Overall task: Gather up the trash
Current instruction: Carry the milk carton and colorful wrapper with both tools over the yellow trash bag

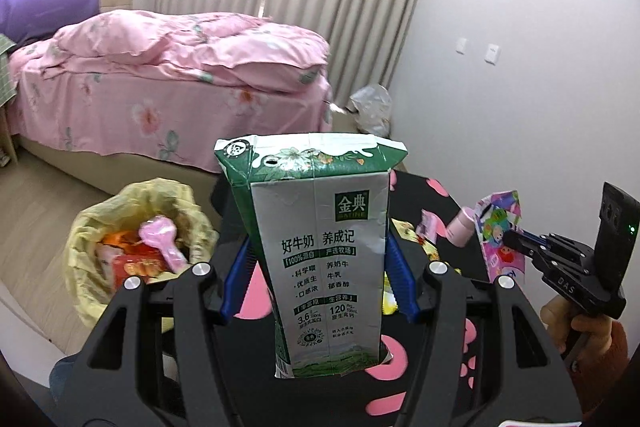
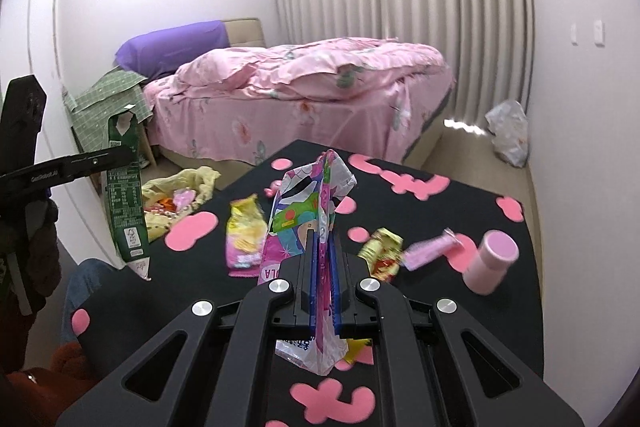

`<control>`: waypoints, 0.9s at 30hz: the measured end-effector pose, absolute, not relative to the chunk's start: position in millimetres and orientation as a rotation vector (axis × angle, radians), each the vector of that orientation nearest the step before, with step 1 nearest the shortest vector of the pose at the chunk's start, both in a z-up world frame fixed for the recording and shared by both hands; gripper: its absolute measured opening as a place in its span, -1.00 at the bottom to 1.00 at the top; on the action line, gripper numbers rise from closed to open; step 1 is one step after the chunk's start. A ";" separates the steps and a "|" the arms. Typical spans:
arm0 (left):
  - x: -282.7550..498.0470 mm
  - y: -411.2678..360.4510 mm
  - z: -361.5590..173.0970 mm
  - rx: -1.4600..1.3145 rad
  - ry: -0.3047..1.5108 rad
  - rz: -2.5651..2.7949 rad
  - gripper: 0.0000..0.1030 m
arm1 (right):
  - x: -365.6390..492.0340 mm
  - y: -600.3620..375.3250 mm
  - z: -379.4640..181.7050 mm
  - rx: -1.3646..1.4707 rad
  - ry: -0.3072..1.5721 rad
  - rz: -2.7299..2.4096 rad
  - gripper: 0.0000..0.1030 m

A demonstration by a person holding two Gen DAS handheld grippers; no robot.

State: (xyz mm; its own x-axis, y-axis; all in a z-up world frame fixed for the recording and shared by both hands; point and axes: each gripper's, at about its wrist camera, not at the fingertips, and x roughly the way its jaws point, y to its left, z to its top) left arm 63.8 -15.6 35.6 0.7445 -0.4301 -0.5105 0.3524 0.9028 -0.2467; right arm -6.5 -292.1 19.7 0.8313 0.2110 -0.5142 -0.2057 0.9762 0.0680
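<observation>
Two grabs at once: left gripper (image 1: 320,267) clamps the milk carton (image 1: 320,247), right gripper (image 2: 325,259) pinches a wrapper (image 2: 308,211). Best carry both squarely above the yellow bag (image 1: 120,219).

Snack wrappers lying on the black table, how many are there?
3: a yellow and pink crinkly plastic wrapper at left, a gold foil wrapper in the middle, a thin pink wrapper beside it. More may hide behind the claw.
</observation>
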 end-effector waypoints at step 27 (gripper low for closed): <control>108.5 145.2 30.7 -0.267 0.464 -0.044 0.07 | 88.6 -156.7 3.2 -0.165 0.631 0.478 -0.85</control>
